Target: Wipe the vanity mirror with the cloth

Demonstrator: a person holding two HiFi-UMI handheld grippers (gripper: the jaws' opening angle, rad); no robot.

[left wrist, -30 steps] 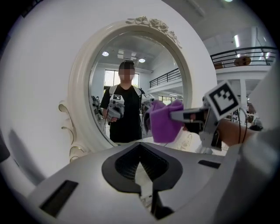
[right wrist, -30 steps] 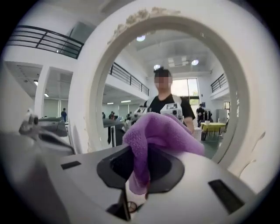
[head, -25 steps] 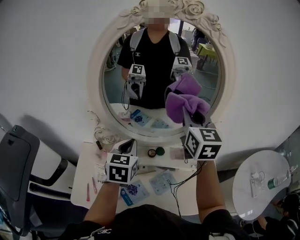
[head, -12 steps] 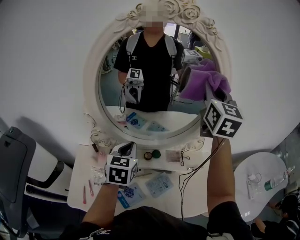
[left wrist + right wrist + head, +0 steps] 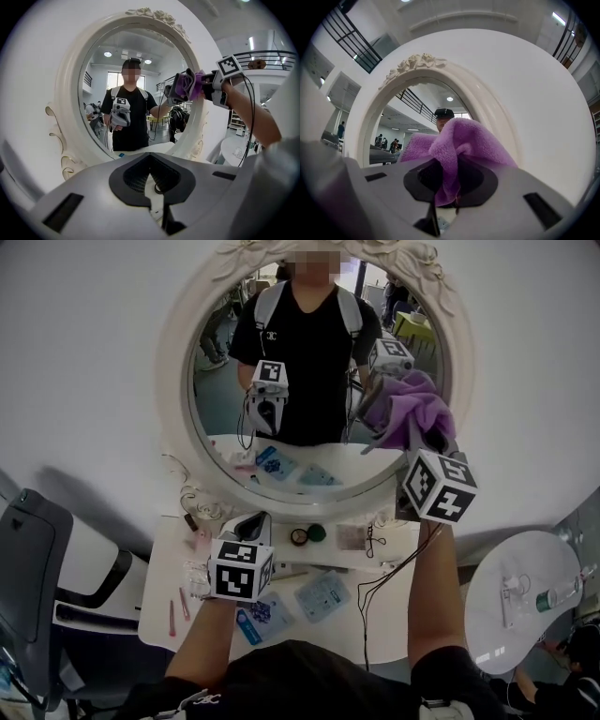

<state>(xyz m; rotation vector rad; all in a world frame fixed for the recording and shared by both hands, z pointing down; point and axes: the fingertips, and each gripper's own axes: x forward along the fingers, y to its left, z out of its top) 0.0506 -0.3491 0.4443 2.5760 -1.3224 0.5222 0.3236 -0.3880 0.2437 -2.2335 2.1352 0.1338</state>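
Two grippers face an oval vanity mirror (image 5: 174, 381) in a carved white frame, which stands at the back edge of a white counter (image 5: 164, 563). The right gripper (image 5: 422, 442), raised to the mirror's right edge, has its jaws clamped on a bunched purple cloth (image 5: 412, 409) that touches the glass. The left gripper (image 5: 251, 529) hangs low over the counter's middle, jaws closed together on nothing. Flat sachets (image 5: 322, 594) lie near the counter's front edge.

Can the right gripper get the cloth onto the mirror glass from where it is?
Probably yes: the right gripper, shut on the purple cloth, is up at the mirror's right edge, with nothing between them.
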